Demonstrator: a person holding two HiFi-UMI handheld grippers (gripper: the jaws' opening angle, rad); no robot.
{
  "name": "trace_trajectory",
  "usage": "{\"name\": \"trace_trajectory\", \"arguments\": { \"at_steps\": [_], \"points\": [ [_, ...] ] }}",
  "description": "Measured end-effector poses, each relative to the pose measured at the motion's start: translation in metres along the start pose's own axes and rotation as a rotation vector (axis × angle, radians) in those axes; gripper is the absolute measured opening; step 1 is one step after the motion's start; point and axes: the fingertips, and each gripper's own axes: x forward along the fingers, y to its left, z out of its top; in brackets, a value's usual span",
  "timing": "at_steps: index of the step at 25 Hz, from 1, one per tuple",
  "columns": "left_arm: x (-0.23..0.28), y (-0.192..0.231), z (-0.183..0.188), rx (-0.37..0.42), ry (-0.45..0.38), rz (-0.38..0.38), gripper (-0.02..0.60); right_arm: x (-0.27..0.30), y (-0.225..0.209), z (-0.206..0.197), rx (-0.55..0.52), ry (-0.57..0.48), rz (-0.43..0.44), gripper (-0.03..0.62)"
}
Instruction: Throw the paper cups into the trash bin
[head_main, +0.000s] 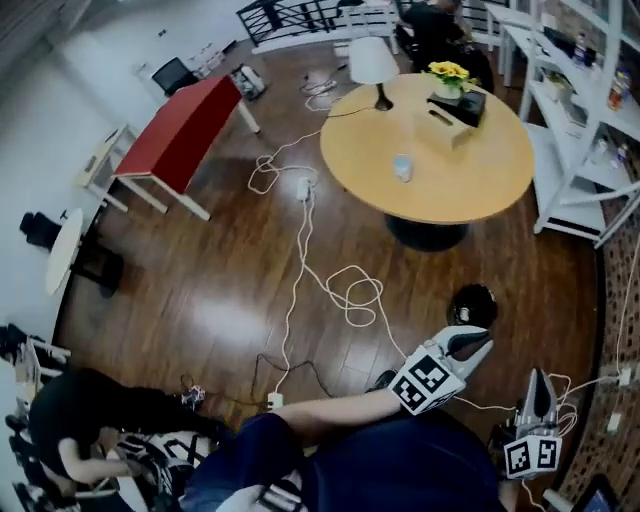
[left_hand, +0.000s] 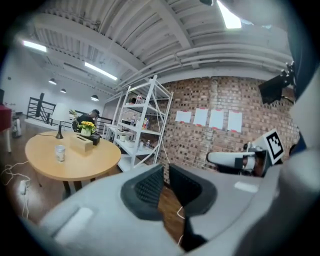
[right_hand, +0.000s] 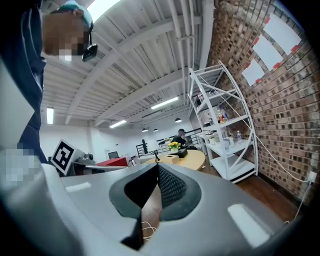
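1. Plainly, neither gripper has anything in it. The left gripper (head_main: 470, 345) has its jaws nearly together, with only a thin slit between the pads and nothing in it. The right gripper (head_main: 540, 385) is clenched on nothing.
2. One cup (head_main: 402, 167) shows, upright near the middle of the round table (head_main: 480, 190), well apart from both grippers. The task looks not yet begun. I see no other cup.
3. A dark round thing (head_main: 472, 305) sits on the floor just beside the table's foot. I take it for the bin, though I cannot be sure.
4. Cables (head_main: 350, 295) loop across the floor between the person and the table. A foot could catch on the walk in and jolt the grippers.
5. Jaws this narrow would push the cup rather than straddle it. It could tip or skid toward the box (head_main: 440, 125) unless they open first.
6. A paper wall is thin. A hard squeeze may crumple it, and a weak one may let it slip on the way. Whether it holds liquid I cannot tell; if so, tilting would spill.
7. The bin is low and its mouth small, so a release from high up or off-centre could miss.
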Motion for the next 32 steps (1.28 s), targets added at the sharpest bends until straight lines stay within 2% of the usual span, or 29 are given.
{"name": "trace_trajectory", "arguments": {
  "at_steps": [2,7,10,13,16,19,25,32],
  "points": [
    [-0.005,0.016,0.007,0.006,-0.01,-0.011,0.035,0.023,0.018,-0.001,-0.024,0.001,0.032,0.011],
    [-0.054,0.058,0.011,-0.014,-0.054,0.09,0.035,0.067,0.077,-0.014,-0.037,0.06,0.165,0.011],
    [-0.084,0.078,0.016,-0.02,-0.086,0.14,0.034,0.079,0.1,-0.011,-0.071,0.054,0.196,0.011],
    [-0.098,0.091,0.026,-0.014,-0.12,0.167,0.035,0.091,0.106,-0.008,-0.093,0.031,0.213,0.011],
    [-0.087,0.103,0.042,-0.009,-0.149,0.179,0.034,0.111,0.09,-0.006,-0.117,0.019,0.222,0.011],
    [-0.067,0.097,0.047,0.015,-0.15,0.137,0.034,0.11,0.071,0.0,-0.126,-0.006,0.186,0.011],
    [-0.047,0.054,0.048,0.047,-0.09,-0.009,0.034,0.068,0.047,0.004,-0.093,-0.03,0.049,0.011],
    [-0.033,0.029,0.031,0.041,-0.024,-0.1,0.034,0.041,0.029,-0.009,-0.042,-0.015,-0.041,0.011]
  ]
}}
